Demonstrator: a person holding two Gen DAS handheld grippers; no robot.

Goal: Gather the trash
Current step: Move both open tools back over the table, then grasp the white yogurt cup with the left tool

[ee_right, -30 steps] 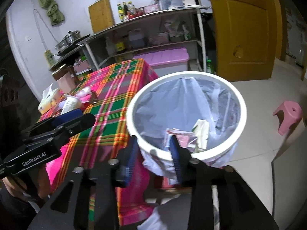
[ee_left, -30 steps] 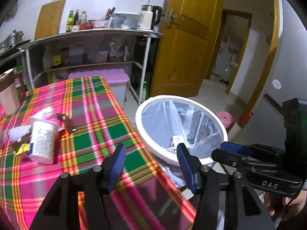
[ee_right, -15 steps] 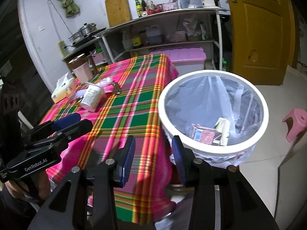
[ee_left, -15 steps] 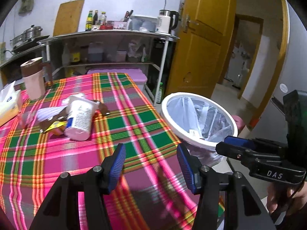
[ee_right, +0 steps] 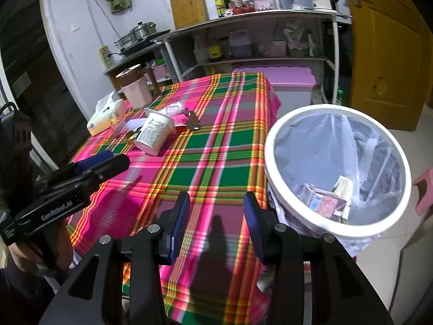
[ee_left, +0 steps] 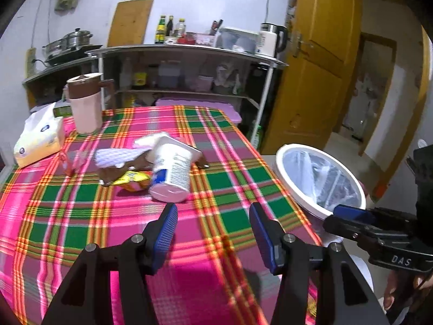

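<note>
Over the plaid tablecloth, both grippers hang with nothing in them. Left gripper: blue ribbed pads stand well apart, only cloth showing between them. Right gripper: jaws parted somewhat less, likewise empty, pads clear of the cloth.

Trash pile sits mid-table, ahead of the left gripper and apart from it: a white plastic cup lying on its side with printed label, a yellow wrapper just beside it, a brown crumpled wrapper, and a white crumpled paper behind. All touch or overlap one another.

Bin: round, white rim, lined with a thin translucent plastic bag, standing off the table's right edge.

View differences:
- Right wrist view looks down into the bin: a printed carton and pale scraps lie at the bottom. Left wrist view shows only the rim and liner, contents hidden.
- Left wrist view shows the yellow wrapper plainly; in the right wrist view the cup mostly hides it.
- Each view catches the other gripper at its edge, black body, blue tip.

Also on the table, far left: a tissue pack, soft, yellow and white; a pink jug with brown lid, upright.
</note>
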